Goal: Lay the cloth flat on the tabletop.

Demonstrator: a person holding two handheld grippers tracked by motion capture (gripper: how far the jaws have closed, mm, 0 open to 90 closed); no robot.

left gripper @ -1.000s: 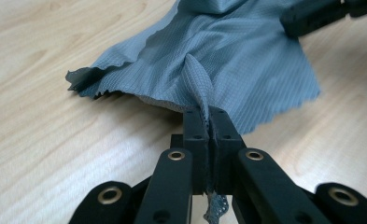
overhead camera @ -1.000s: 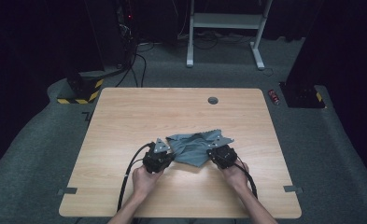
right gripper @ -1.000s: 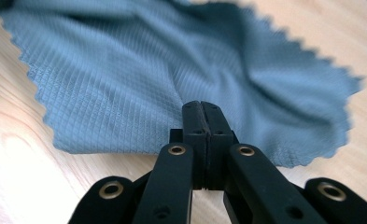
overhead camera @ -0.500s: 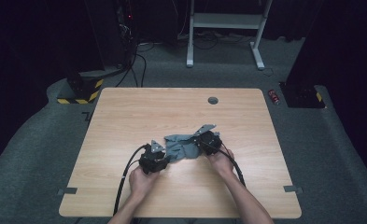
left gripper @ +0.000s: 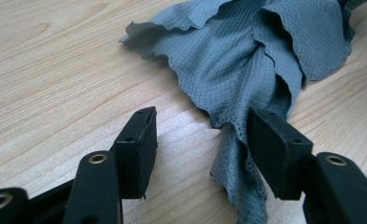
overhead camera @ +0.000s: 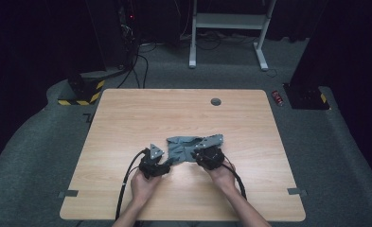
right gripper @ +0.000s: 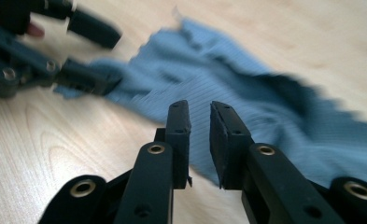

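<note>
Overhead, the grey cloth [overhead camera: 186, 147] lay crumpled near the tabletop's [overhead camera: 127, 118] front edge between both grippers; up close, the left gripper [left gripper: 201, 135] stood released astride a corner, the right gripper [right gripper: 200, 122] nearly clenched, empty

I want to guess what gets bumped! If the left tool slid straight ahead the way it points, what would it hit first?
Probably the grey cloth. The left tool is open, and a strip of the crumpled cloth already lies between its tips, with the bunched part right ahead on the table.
</note>
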